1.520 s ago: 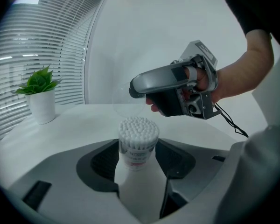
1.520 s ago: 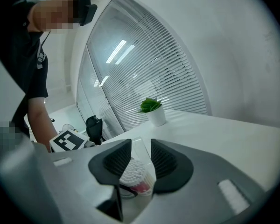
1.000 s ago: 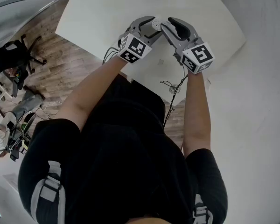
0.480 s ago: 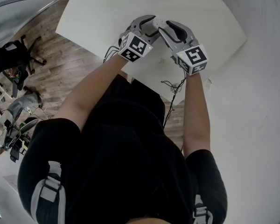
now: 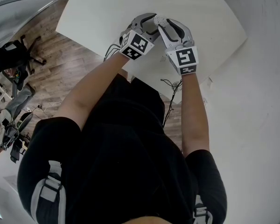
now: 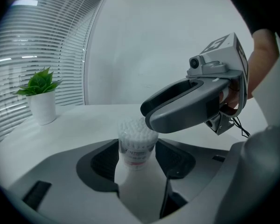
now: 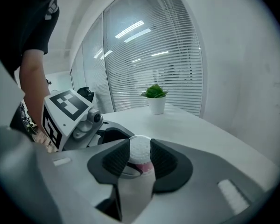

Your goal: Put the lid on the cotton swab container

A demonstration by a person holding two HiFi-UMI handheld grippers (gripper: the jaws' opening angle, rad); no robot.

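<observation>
The cotton swab container (image 6: 137, 141), a clear tube with a pink-printed label and white swab tips, stands between the pads of my left gripper (image 6: 139, 158), which is shut on its body. My right gripper (image 7: 140, 160) meets it from the other side. Its jaws have just been closing a little and its pads press on the round top end (image 7: 140, 149), where the tips show as if through a clear lid. In the head view both grippers meet tip to tip above the white table (image 5: 102, 13), left gripper (image 5: 151, 18) and right gripper (image 5: 160, 22), with the container (image 5: 157, 20) between them.
A small potted plant (image 6: 41, 97) (image 7: 155, 99) stands further back on the table near the window blinds. Cables (image 5: 170, 85) hang over the table's near edge. Wooden floor and an office chair (image 5: 18, 50) lie off to the left.
My right gripper has rolled, turning its marker cube more squarely upward, and has shifted slightly left and down against the container's top. The left gripper has kept still.
</observation>
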